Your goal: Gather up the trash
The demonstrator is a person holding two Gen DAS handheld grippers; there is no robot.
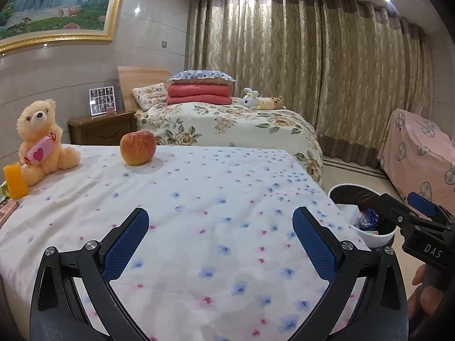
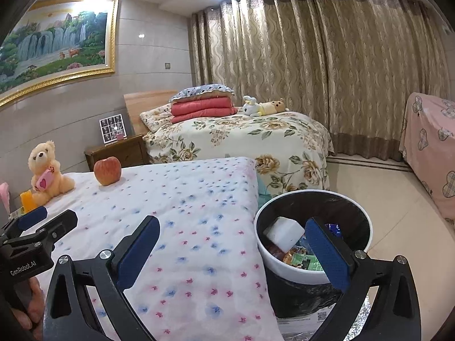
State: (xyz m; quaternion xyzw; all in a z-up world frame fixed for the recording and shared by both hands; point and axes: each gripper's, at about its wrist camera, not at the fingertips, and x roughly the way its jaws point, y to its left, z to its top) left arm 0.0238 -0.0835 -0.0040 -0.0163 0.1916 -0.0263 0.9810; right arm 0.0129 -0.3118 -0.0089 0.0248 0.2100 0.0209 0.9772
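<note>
My left two-finger claw with blue pads (image 1: 220, 244) stands fully spread and empty above the white bedsheet printed with small blue and pink flowers (image 1: 199, 193), and my right claw (image 2: 231, 253) is likewise spread and empty, its right finger hiding part of the bin's contents. The white round trash bin lined with a black bag (image 2: 284, 267) stands on the floor just beside the bed, under my right claw, holding a white block and coloured wrappers too jumbled to identify. A red-yellow apple (image 1: 138, 147) and a cream plush bear (image 1: 39, 139) rest far up the sheet; a floral-covered bed and beige curtains lie beyond.
</note>
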